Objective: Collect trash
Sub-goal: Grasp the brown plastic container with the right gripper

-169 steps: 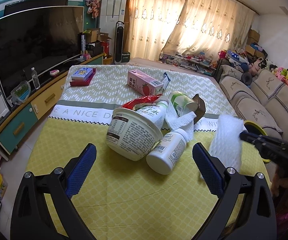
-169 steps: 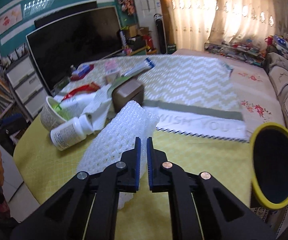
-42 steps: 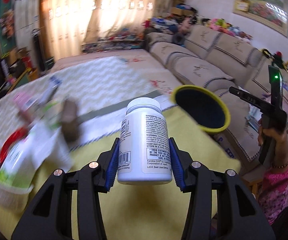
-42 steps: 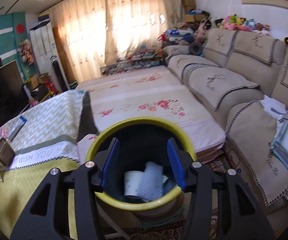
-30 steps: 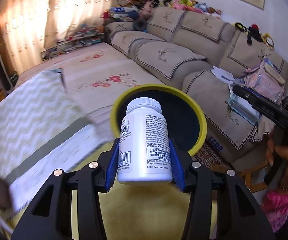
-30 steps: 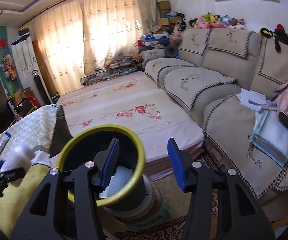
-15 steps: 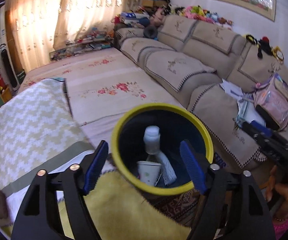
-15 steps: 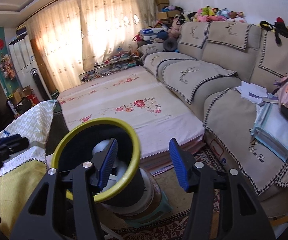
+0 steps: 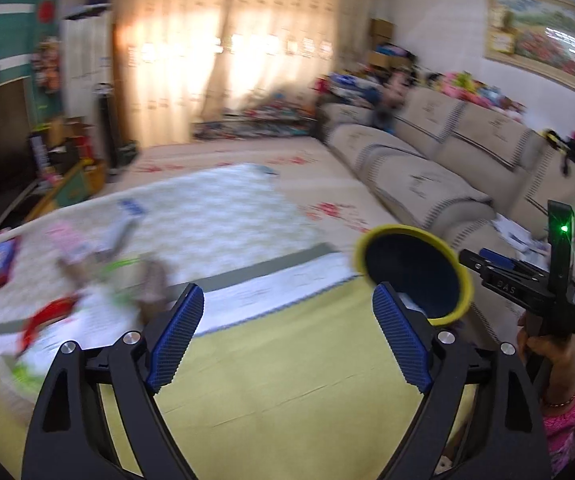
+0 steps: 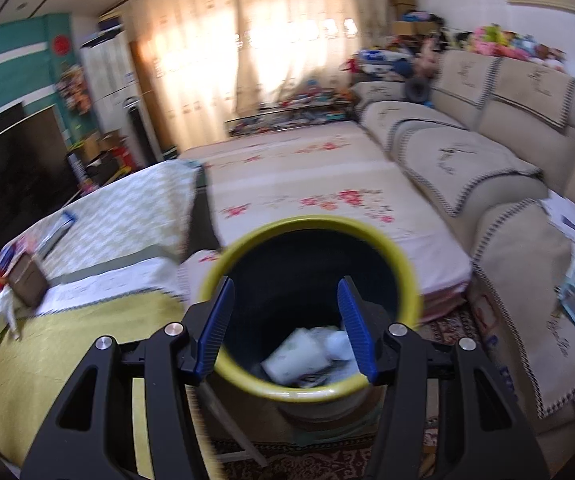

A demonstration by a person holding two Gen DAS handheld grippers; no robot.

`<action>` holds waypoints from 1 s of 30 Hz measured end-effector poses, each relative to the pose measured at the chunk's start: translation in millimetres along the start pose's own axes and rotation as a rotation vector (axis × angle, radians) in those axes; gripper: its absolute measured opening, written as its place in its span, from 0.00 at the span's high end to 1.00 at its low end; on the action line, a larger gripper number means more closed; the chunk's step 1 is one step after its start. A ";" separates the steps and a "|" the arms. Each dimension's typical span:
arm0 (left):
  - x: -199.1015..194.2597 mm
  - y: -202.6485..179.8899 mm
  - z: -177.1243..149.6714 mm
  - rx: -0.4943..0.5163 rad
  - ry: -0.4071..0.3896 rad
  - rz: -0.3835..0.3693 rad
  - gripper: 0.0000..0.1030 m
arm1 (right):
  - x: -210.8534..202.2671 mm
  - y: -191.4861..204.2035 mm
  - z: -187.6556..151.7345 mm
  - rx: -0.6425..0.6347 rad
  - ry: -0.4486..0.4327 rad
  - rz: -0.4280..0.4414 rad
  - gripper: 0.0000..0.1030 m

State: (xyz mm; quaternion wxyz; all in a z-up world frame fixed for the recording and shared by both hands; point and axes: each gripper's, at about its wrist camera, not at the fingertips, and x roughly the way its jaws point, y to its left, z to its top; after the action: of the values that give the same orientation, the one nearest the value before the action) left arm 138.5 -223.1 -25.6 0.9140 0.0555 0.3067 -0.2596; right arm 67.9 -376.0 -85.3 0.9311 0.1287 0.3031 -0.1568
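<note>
Over the yellow-green cloth of the desk point(image 9: 271, 396), the left claw point(image 9: 285, 336) stands wide and its jaws are opening; nothing lies between the blue pads point(image 9: 175, 334). The left wrist view is blurred by motion. Beyond the desk's right edge stands the bin point(image 9: 413, 276), dark inside with a yellow rim, seen here above and to the right of the left claw's right finger.

To the left on the desk lies the remaining trash point(image 9: 67, 312): a red wrapper, white paper and green-and-white pieces, too smeared to tell apart. Further back on the cloth a pink carton point(image 9: 67, 238) is just made out.

At the far right of the left wrist view, a hand point(image 9: 547, 350) grips the handle of the right claw point(image 9: 487, 262), which points towards the bin.

In the right wrist view the right claw point(image 10: 287, 326) hangs directly above the bin's mouth point(image 10: 311, 226), its jaws part open and empty, the blue pads framing the opening. Inside the bin lies collected trash point(image 10: 307, 350): white and pale items at the bottom, their kind not readable. The bin sits beside the corner of the desk point(image 10: 67, 344), with a beige sofa point(image 10: 507, 184) to the right and a floral bed cover point(image 10: 307, 196) beyond it. A brown box point(image 10: 27, 280) stands on the desk at the left edge.
</note>
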 end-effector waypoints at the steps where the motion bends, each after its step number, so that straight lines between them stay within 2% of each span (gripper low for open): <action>1: -13.1 17.0 -6.3 -0.021 -0.013 0.041 0.16 | 3.2 15.2 -0.4 -0.021 0.009 0.031 0.50; 10: -89.5 124.1 -54.1 -0.204 -0.059 0.252 0.13 | 19.4 159.4 -9.5 -0.206 0.097 0.310 0.50; 14: -106.1 154.5 -70.6 -0.263 -0.069 0.278 0.12 | 21.9 217.8 -8.7 -0.236 0.113 0.398 0.50; 20: -118.7 170.5 -88.1 -0.288 -0.070 0.267 0.12 | 38.4 287.6 -8.2 -0.295 0.147 0.415 0.50; 28: -118.3 184.5 -100.3 -0.336 -0.060 0.259 0.12 | 63.6 312.5 -12.3 -0.271 0.201 0.400 0.50; 30: -116.1 187.9 -102.5 -0.345 -0.057 0.255 0.12 | 66.1 312.5 -12.0 -0.267 0.204 0.397 0.53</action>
State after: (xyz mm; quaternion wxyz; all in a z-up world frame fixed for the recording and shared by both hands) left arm 100.9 16.2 -50.6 0.9437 -0.0706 0.3112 -0.0872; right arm 228.0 -99.4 -89.5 0.9170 0.0770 0.3821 0.0843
